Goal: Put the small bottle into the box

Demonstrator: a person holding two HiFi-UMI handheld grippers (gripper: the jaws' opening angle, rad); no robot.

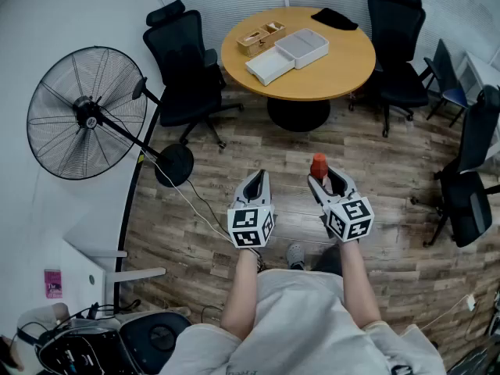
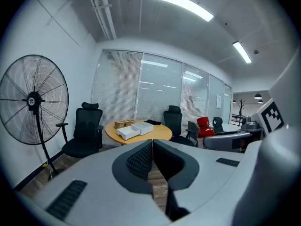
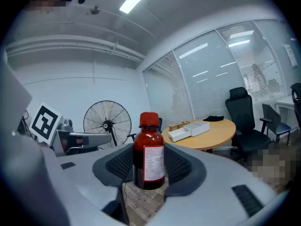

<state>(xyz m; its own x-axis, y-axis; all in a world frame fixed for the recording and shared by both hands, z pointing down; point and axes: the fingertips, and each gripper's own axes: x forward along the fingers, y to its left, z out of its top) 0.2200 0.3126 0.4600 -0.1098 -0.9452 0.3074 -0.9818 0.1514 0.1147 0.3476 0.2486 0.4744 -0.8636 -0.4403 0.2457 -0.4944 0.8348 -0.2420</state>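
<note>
A small dark-red bottle point(image 3: 148, 157) with a red cap and a white label stands upright between the pads of my right gripper point(image 3: 149, 166), which is shut on it. In the head view only its red cap point(image 1: 318, 165) shows above the right gripper point(image 1: 326, 184), held over the wooden floor. My left gripper point(image 1: 257, 187) is beside it, shut and holding nothing; its pads meet in the left gripper view point(image 2: 153, 157). The white box point(image 1: 270, 65) lies on the round wooden table point(image 1: 344, 73) ahead, its lid point(image 1: 301, 47) next to it. The box point(image 3: 180, 134) also shows far off.
A wooden tray point(image 1: 261, 37) and a black cloth point(image 1: 334, 18) share the table. Black office chairs point(image 1: 181, 61) point(image 1: 397, 30) stand round it, and another point(image 1: 469, 178) is at the right. A large standing fan point(image 1: 86, 112) with a floor cable is at the left.
</note>
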